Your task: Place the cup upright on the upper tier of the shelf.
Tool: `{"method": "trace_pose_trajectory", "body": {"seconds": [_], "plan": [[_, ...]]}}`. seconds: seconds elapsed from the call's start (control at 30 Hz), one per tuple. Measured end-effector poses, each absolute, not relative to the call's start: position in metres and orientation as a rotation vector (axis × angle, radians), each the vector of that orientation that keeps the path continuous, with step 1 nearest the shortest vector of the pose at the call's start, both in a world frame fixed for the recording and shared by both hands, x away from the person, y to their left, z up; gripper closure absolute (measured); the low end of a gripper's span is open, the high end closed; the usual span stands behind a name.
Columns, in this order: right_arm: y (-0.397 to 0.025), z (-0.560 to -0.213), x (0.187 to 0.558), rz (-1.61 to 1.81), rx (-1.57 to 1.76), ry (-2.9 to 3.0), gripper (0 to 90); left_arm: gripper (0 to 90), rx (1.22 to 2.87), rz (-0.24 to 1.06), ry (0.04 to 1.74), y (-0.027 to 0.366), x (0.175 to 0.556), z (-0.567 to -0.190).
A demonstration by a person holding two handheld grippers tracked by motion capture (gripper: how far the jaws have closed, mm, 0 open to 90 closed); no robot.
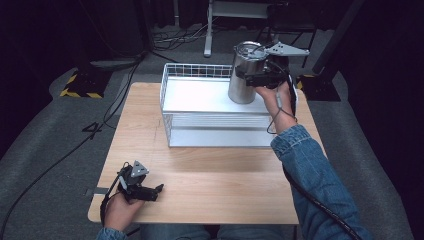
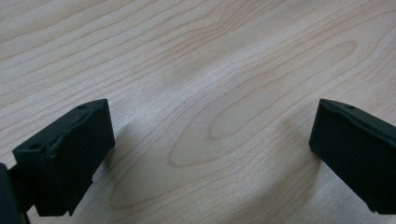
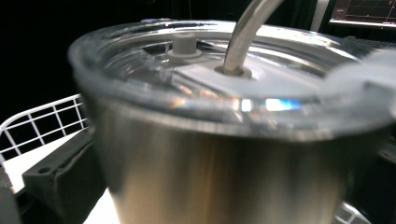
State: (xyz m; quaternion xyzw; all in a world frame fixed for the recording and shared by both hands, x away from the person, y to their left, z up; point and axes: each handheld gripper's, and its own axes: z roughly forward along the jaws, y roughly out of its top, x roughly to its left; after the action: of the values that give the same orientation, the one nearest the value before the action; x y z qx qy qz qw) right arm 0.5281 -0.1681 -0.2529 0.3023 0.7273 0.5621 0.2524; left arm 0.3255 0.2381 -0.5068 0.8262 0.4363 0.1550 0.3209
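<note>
1. One steel tumbler (image 1: 246,75) with a clear lid (image 3: 224,79) and a metal straw (image 3: 247,32) is standing upright at the far right corner of the white wire basket (image 1: 200,107), on or just above its upper shelf; the pictures are not showing clearly whether its bottom is touching the shelf.
2. The right tongs (image 1: 256,75) are gripping the tumbler at its side, near the top. In the right gripper view one black jaw is lying against the steel wall at the lower left, so the tongs are closed on the cup.
3. I am judging that the work is in its last part: the tumbler is already in the basket, and what is left is to set it fully down, to open the jaws and to draw the hand back.
4. The left tongs (image 1: 142,189) are resting low over the wooden tabletop (image 1: 215,185) at the near left corner, well apart from the basket. Their jaws are standing wide, with bare wood between them, and they are holding nothing.
</note>
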Motion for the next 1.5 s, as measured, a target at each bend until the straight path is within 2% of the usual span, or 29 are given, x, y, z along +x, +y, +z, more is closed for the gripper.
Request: {"method": "trace_pose_trajectory", "body": {"seconds": [0.57,0.77,1.17,1.5], "plan": [[-0.198,-0.248,0.497,1.525,0.763,1.979,0.0,0.4,2.174,0.406,1.147,0.238,0.326,-0.507],[-0.211,-0.245,0.473,1.531,0.718,2.002,0.0,0.4,2.174,0.406,1.147,0.238,0.326,-0.507],[-0.237,-0.258,0.428,1.533,0.682,2.047,0.0,0.4,2.173,0.407,1.149,0.238,0.326,-0.507],[-0.265,-0.282,0.401,1.498,0.710,2.085,0.0,0.3,2.172,0.410,1.154,0.237,0.328,-0.506]]}}
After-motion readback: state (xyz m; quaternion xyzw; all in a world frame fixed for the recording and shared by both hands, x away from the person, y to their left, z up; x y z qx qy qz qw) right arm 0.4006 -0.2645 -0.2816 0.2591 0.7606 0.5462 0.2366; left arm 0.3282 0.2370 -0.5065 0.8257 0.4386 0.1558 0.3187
